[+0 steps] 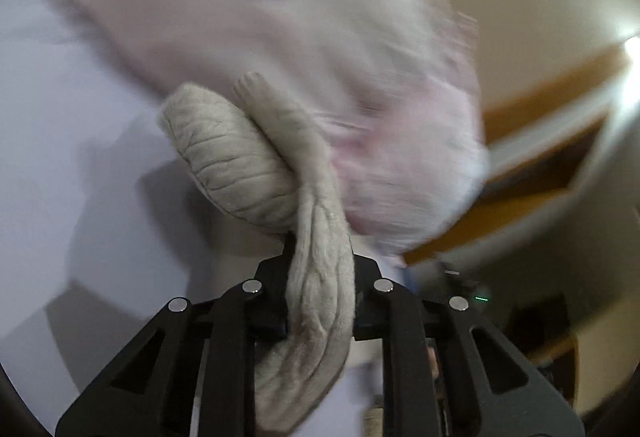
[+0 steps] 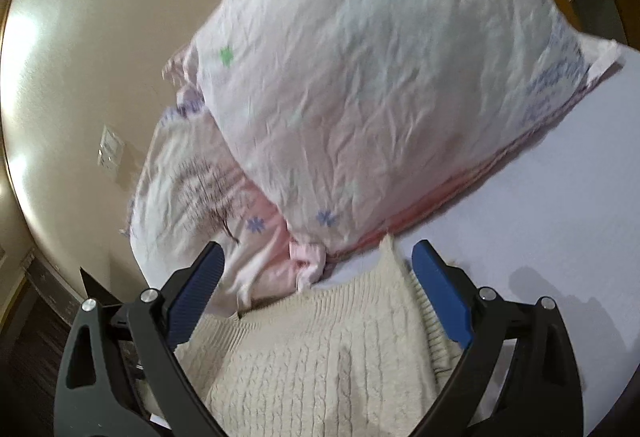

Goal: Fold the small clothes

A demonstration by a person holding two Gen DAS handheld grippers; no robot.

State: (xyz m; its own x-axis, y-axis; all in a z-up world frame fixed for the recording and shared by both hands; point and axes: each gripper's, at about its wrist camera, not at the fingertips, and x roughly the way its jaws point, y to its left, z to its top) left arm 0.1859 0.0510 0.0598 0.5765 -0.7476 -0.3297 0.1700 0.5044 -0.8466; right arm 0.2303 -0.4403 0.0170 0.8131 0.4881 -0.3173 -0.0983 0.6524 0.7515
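A cream cable-knit garment point(image 2: 320, 357) lies on the white sheet point(image 2: 560, 217). In the left wrist view my left gripper point(image 1: 320, 257) is shut on a bunched ribbed part of that knit point(image 1: 248, 165), which curls up past the jaws and hangs down between them. In the right wrist view my right gripper point(image 2: 316, 289) is open, its blue pads point(image 2: 200, 289) standing either side of the knit's upper edge without touching it.
A large pale pink pillow with small flower prints point(image 2: 380, 77) lies just beyond the knit, with a second patterned cloth point(image 2: 192, 189) under it. It shows blurred in the left wrist view point(image 1: 260, 29). A cream wall point(image 2: 80, 77) and wooden trim point(image 1: 540, 97) are behind.
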